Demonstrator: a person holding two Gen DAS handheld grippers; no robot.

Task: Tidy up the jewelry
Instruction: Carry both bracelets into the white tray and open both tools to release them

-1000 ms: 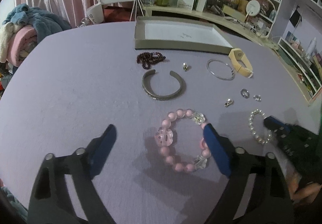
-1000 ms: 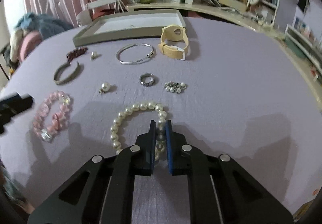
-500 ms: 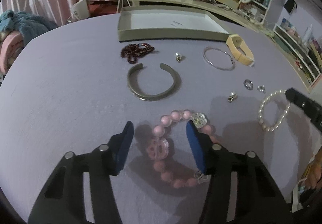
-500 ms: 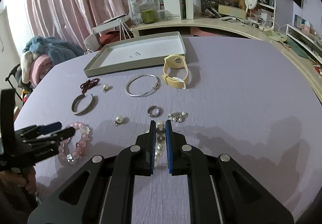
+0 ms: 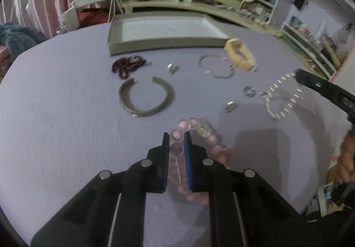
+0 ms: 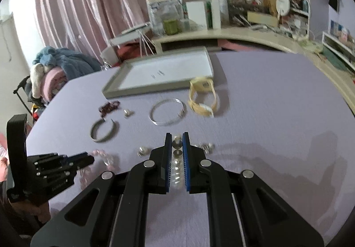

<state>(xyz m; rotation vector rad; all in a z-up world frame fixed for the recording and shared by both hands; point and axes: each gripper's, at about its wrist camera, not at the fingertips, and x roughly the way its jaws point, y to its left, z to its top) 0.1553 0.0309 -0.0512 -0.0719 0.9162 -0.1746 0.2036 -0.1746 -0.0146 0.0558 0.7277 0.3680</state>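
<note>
**Grippers clamped on two bracelets, tray bare**

Tray (image 6: 142, 91) of grey card with a white floor sits at the far side of the lilac table (image 6: 277, 102); nothing lies in it but a small dark mark. All the jewelry is spread on the cloth in front of it: a dark red bead strand (image 5: 128, 65), a grey open cuff (image 5: 145, 97), a thin silver bangle (image 6: 166, 112), a cream watch (image 6: 203, 100), a ring (image 5: 249, 91) and a few small earrings.

The left gripper (image 5: 177, 147) points steeply down at the table. Its jaws have just been closing, and the blue pads now pinch the pink bead bracelet (image 5: 200, 136), whose loop trails to the right on the cloth.

The right gripper (image 6: 177, 151) is tilted down less sharply, its jaws clenched on the pearl bracelet (image 6: 177, 164). In the left wrist view that strand (image 5: 280, 100) hangs blurred from the gripper's tip, above the table, near the ring.
</note>
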